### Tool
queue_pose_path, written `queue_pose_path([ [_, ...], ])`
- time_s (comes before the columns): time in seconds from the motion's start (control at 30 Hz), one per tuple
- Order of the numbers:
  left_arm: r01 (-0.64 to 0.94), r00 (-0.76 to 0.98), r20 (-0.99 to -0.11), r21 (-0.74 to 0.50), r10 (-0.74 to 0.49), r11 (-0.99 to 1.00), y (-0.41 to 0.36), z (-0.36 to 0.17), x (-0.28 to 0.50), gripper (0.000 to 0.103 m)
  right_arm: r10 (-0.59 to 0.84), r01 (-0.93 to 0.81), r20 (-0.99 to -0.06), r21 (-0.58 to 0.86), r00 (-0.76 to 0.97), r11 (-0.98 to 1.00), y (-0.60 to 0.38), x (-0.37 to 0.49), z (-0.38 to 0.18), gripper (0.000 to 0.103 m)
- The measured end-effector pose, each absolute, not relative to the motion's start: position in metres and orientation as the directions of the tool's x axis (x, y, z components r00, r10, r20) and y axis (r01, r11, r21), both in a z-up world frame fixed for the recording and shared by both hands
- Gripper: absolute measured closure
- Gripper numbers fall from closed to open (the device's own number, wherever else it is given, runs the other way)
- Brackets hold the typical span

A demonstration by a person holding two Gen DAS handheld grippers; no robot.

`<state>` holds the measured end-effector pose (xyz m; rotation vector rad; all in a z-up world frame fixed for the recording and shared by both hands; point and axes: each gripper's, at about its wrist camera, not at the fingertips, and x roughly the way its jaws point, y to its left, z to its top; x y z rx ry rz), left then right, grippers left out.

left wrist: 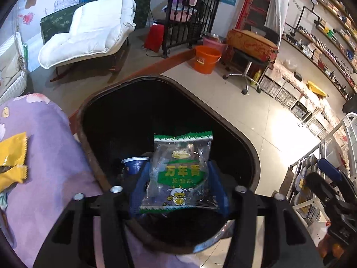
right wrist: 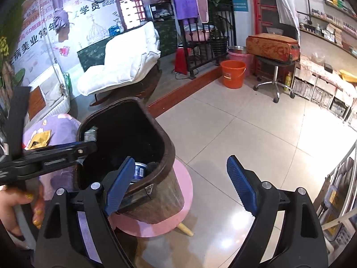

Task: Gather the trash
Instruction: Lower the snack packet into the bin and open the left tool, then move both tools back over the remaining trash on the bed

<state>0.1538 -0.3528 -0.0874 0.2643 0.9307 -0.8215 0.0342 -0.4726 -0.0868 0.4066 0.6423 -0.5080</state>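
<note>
A clear snack wrapper [left wrist: 180, 174] with green edges and a cartoon cow sits between the blue pads of my left gripper [left wrist: 179, 165], right over the mouth of the dark brown bin [left wrist: 245, 138]. The wrapper looks flat and uncrushed, and the jaws stand apart around it. Inside the bin lies a blue cup [left wrist: 135, 165]. My right gripper [right wrist: 180, 158] is open and empty, just right of the bin [right wrist: 165, 138] above the floor. The blue cup [right wrist: 139, 172] shows behind its left finger. The left gripper [right wrist: 55, 154] reaches over the bin's left rim.
A yellow wrapper [left wrist: 11, 156] lies on the purple flowered cloth [left wrist: 51, 156] left of the bin. The bin stands on a pink stool [right wrist: 185, 192]. An orange bucket [right wrist: 233, 73], a swivel stool [right wrist: 275, 67] and a white recliner [right wrist: 129, 62] stand farther off on the tiled floor.
</note>
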Motion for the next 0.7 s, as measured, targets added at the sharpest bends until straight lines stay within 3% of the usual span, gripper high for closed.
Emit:
queue_pose_path([
  [0.03,0.728,0.331,-0.797,-0.124,-0.505,0.674,-0.355,-0.089,0.155,0.031,-0.322,0.566,-0.652,0.201,0.686,0.799,-0.474,0.032,-0.087,0.018],
  [0.13,0.724,0.353,-0.797,-0.100,-0.491,0.683,-0.357,-0.090,0.156,0.022,-0.329,0.578,-0.652,0.209,0.684,0.789,-0.478,0.027,-0.088,0.017],
  [0.7,0.723,0.427,-0.718,-0.092,-0.549,0.684,-0.320,-0.060,0.127,0.017,-0.300,0.557,-0.655,0.223,0.694,0.800,-0.470,0.036,-0.089,0.016],
])
